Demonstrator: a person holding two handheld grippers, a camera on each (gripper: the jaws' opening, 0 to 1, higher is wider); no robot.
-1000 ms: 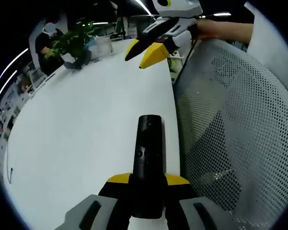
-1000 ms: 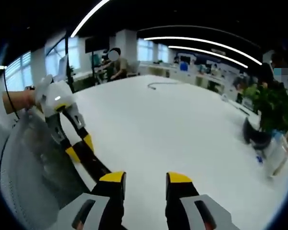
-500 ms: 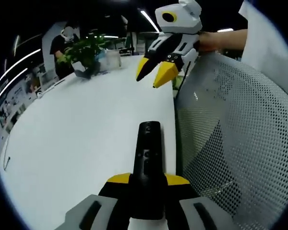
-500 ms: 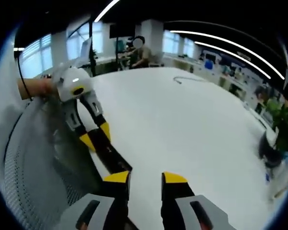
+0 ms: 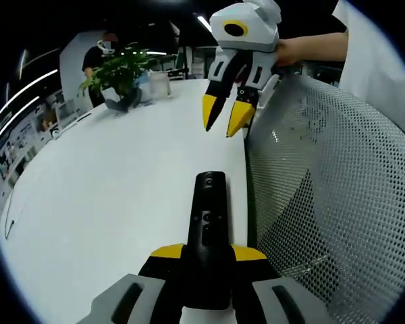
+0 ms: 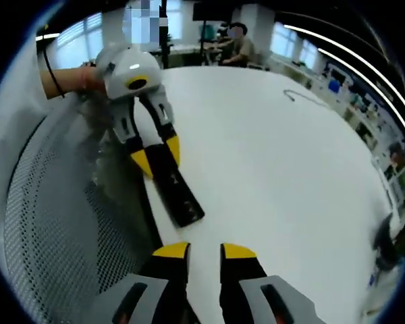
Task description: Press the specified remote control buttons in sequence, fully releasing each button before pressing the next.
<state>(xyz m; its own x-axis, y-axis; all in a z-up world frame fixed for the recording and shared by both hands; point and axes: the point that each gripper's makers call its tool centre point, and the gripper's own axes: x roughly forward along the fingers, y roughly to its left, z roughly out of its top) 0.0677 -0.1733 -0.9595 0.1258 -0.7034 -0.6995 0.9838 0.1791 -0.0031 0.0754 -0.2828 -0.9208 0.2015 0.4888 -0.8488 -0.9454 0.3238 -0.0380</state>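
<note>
A black remote (image 5: pixel 208 229) lies lengthwise between my left gripper's (image 5: pixel 208 253) yellow-tipped jaws, which are shut on its near end; its small buttons face up. It is held just above the white table (image 5: pixel 108 189), near the table's edge. My right gripper (image 5: pixel 224 121) hangs beyond the remote's far end, tips pointing down, well above it. In the right gripper view the remote (image 6: pixel 182 199) sticks out of the left gripper (image 6: pixel 156 156) towards my right gripper (image 6: pixel 204 251). The right gripper's jaws stand a narrow gap apart with nothing between them.
A grey mesh chair back (image 5: pixel 331 196) stands against the table's edge beside the remote, also seen as mesh (image 6: pixel 54 223). A potted plant (image 5: pixel 118 67) stands at the table's far end. A thin cable (image 6: pixel 304 98) lies far off. People sit in the background.
My right gripper has swung from pointing sideways to pointing down and come nearer the remote. Its jaws have narrowed. The remote stays gripped in the left gripper.
</note>
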